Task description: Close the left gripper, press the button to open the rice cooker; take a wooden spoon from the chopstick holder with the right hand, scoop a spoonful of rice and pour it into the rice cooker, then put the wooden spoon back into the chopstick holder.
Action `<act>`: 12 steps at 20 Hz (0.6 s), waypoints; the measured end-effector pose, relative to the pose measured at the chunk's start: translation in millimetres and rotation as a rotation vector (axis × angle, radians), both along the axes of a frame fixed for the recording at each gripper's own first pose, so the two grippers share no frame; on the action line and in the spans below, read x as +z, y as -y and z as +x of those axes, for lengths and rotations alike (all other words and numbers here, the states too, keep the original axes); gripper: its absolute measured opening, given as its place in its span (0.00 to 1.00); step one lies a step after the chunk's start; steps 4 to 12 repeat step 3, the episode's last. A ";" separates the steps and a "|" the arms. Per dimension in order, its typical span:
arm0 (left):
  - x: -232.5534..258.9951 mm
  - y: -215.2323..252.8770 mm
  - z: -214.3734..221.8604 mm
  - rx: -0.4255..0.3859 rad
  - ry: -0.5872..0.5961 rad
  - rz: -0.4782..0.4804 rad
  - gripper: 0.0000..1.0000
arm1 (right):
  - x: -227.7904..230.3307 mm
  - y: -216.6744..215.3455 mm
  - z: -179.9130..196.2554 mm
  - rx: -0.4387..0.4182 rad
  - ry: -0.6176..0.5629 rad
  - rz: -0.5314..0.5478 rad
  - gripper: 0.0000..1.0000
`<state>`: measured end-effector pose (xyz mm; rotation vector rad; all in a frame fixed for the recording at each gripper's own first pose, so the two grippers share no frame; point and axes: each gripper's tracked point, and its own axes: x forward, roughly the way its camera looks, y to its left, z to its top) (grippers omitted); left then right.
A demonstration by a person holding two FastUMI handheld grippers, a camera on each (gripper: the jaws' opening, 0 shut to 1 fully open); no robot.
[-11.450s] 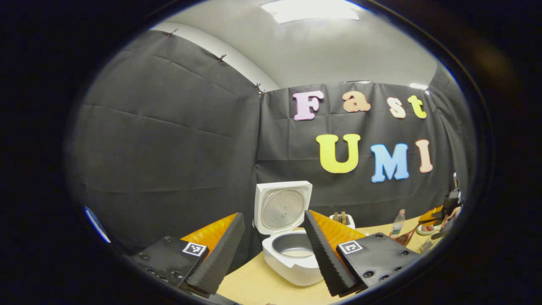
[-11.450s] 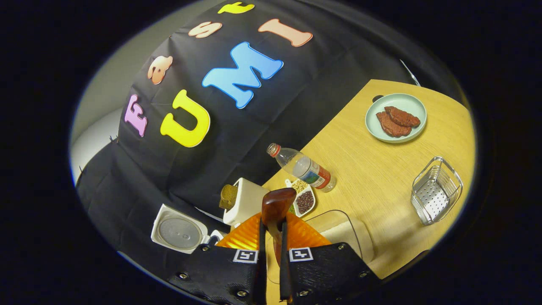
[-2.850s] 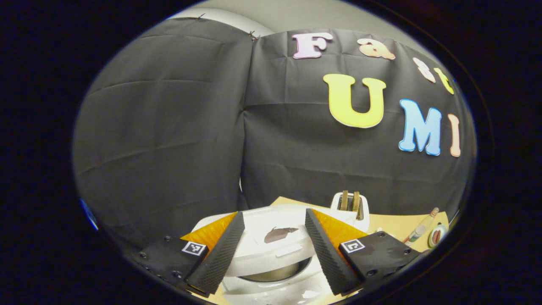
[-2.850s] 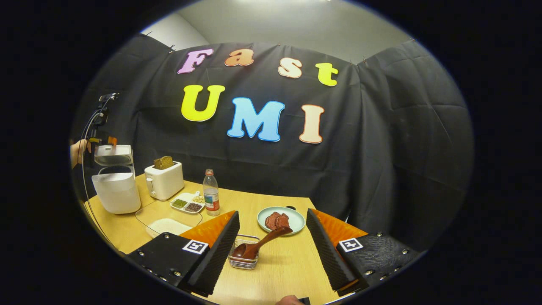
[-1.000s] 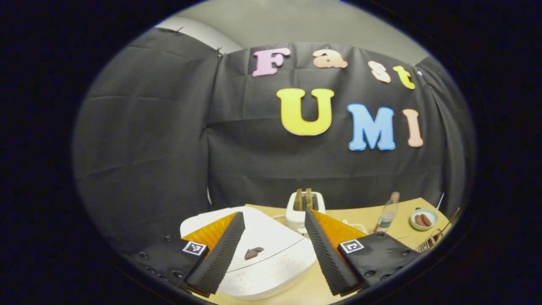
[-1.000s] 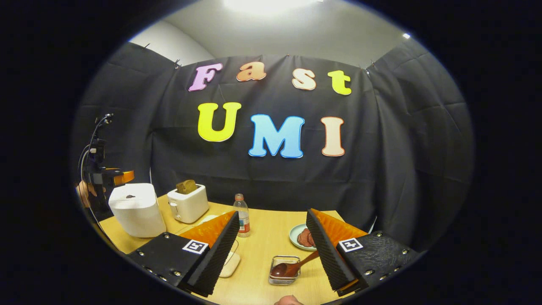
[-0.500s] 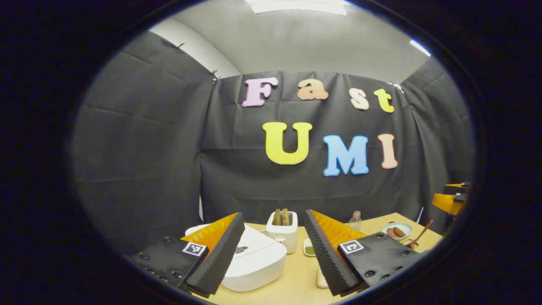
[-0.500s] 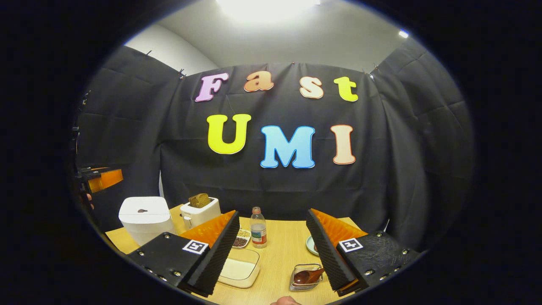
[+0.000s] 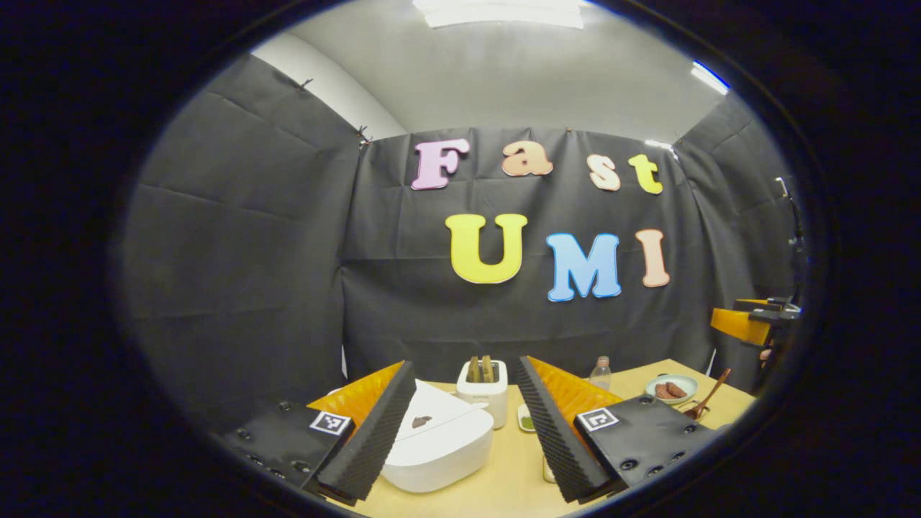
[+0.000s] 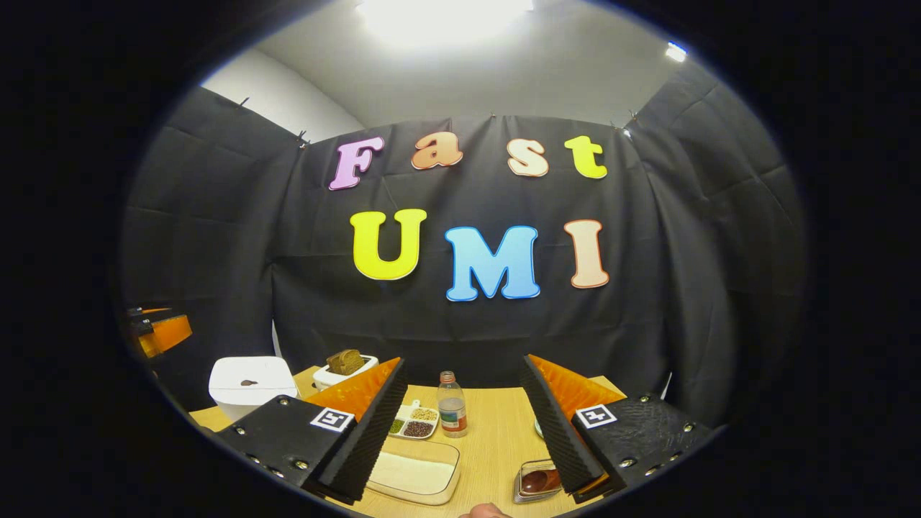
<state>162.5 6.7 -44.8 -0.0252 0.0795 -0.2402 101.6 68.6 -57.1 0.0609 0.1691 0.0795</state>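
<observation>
Light wooden table (image 10: 496,439) inside a black-cloth booth, grey ceiling with a lamp overhead. Going left to right in the right gripper view: the rice cooker (image 10: 248,385), lid down, then a toaster (image 10: 345,370) with bread, a little divided dish of beans (image 10: 414,424), a clear box of rice (image 10: 414,467) and a water bottle (image 10: 452,414). The wooden spoon (image 10: 536,480) sits in the wire holder (image 10: 531,483), partly behind a finger. Left gripper (image 9: 464,424) and right gripper (image 10: 464,424) both hang spread wide, holding nothing.
</observation>
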 end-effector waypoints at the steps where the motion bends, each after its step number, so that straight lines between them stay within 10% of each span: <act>1: 1.2 -1.6 -0.6 -0.004 0.001 -0.001 0.98 | -0.5 -3.1 0.3 0.002 -0.002 -0.004 0.96; 12: 0.7 -7.1 -0.1 -0.012 0.005 0.002 0.98 | 0.0 -9.2 1.9 -0.002 -0.001 -0.005 0.96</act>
